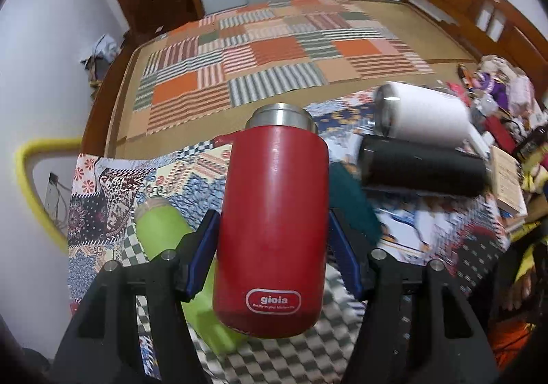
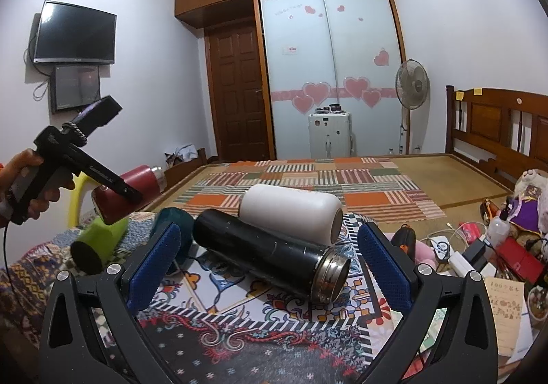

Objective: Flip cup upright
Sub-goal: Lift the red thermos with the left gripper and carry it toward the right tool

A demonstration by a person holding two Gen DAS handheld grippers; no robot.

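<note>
My left gripper (image 1: 272, 240) is shut on a red "gioia" cup (image 1: 274, 230) and holds it in the air above the patterned cloth, steel mouth pointing away. In the right wrist view the left gripper (image 2: 132, 194) holds the red cup (image 2: 137, 185) tilted at the left. A black cup (image 2: 270, 257) and a white cup (image 2: 291, 212) lie on their sides on the cloth, side by side. My right gripper (image 2: 270, 257) is open, its blue pads either side of the black cup, not touching it. A green cup (image 1: 164, 233) and a teal cup (image 2: 171, 226) lie nearby.
The patterned cloth (image 2: 260, 325) covers the near surface. A patchwork mat (image 1: 260, 65) covers the bed behind. Clutter of books, cables and toys (image 2: 486, 247) sits at the right. A yellow chair (image 1: 30, 185) stands at the left.
</note>
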